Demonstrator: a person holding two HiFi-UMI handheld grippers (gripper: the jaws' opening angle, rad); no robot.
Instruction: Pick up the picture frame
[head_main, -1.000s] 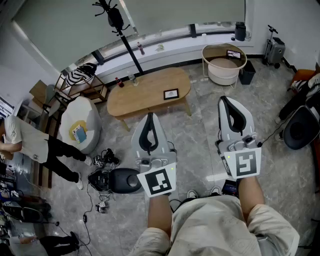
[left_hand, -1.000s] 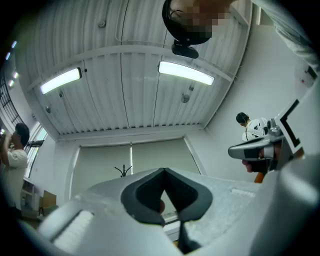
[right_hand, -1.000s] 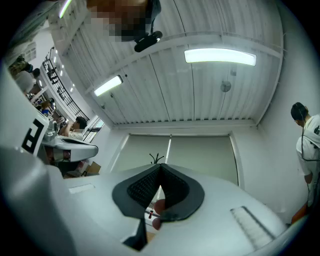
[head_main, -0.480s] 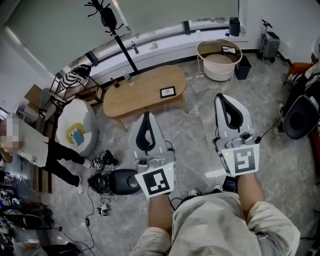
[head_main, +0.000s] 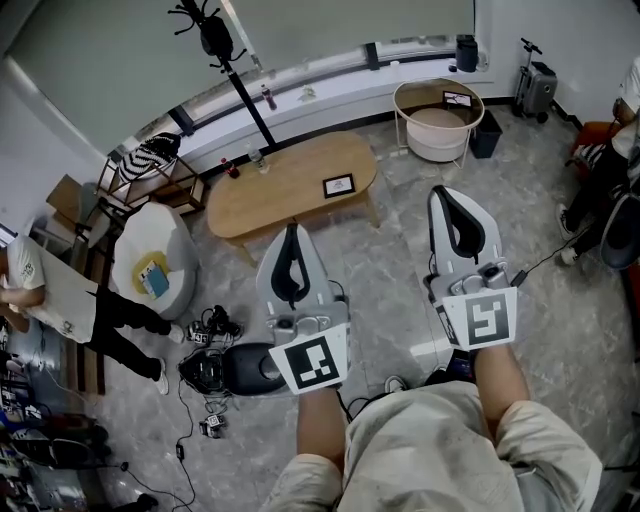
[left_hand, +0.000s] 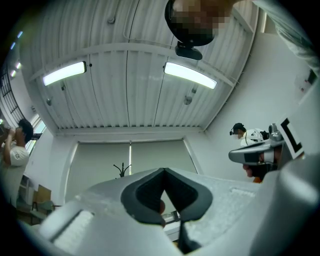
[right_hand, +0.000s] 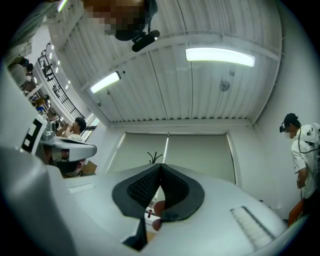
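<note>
A small dark picture frame (head_main: 339, 186) lies on the oval wooden coffee table (head_main: 280, 190) across the room. Well short of the table, my left gripper (head_main: 291, 233) is shut with nothing in it and points up toward the table's near edge. To its right, my right gripper (head_main: 446, 196) is also shut and empty. Both gripper views look up at the ceiling and far wall: the left gripper (left_hand: 163, 172) and the right gripper (right_hand: 160, 167) each show their jaw tips meeting, and the frame is not visible there.
A round white basket table (head_main: 437, 117) with a second small frame stands right of the coffee table. A coat stand (head_main: 243, 90) rises behind it. A white beanbag (head_main: 155, 260), a dark bag (head_main: 245, 366) and cables lie on the floor at left. People stand at both sides.
The whole head view has shifted slightly: the coffee table and basket sit a little further left and up than a second ago. Both grippers keep the same pose, shut.
</note>
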